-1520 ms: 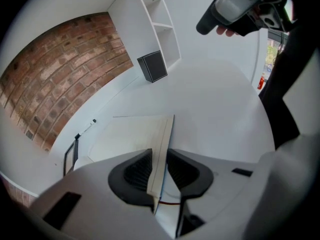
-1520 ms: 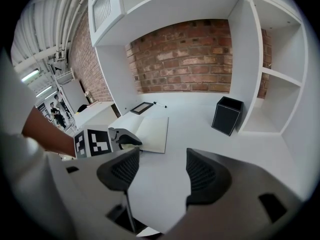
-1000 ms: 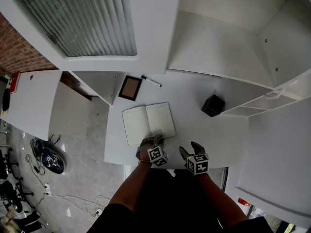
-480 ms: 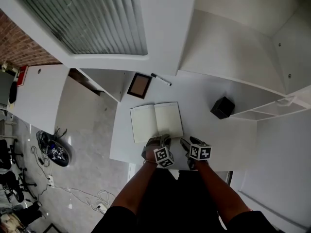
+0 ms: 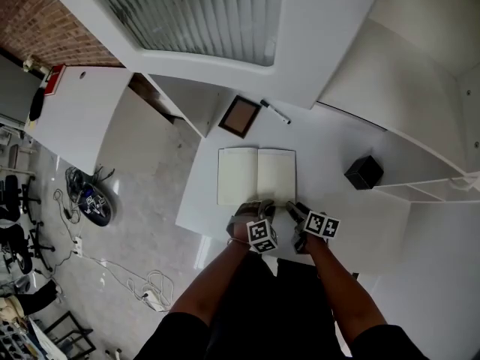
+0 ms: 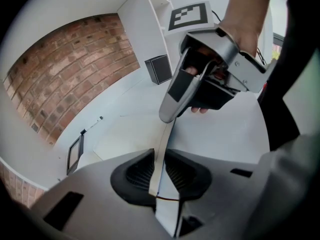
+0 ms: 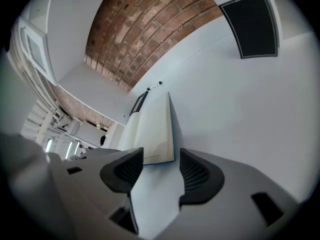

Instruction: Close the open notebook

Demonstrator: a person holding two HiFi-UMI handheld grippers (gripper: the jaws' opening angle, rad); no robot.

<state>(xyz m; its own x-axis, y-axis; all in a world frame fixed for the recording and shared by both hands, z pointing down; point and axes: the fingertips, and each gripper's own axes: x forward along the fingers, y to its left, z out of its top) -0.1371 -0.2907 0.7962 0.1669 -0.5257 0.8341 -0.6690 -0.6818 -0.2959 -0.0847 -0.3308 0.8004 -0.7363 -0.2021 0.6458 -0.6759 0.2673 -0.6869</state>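
The open notebook (image 5: 256, 175) lies flat on the white table (image 5: 337, 205), its blank pages up. My left gripper (image 5: 259, 210) is at the near edge by the spine. In the left gripper view it (image 6: 161, 156) is shut on a thin sheet of the notebook (image 6: 162, 139) that stands edge-on between the pads. My right gripper (image 5: 297, 213) is at the near right corner. Its jaws (image 7: 159, 164) have just been closing, and they stand apart with the notebook's corner (image 7: 159, 134) between them, with gaps showing at both pads.
A black box (image 5: 364, 172) sits to the right of the notebook. A small picture frame (image 5: 241, 116) and a marker pen (image 5: 275, 112) lie beyond it. White shelving rises at the back and right. The table's near edge runs just under my hands.
My right gripper has moved left and forward to the notebook's near right corner and has rolled. The left gripper has kept its place at the near edge. The head view has shifted.
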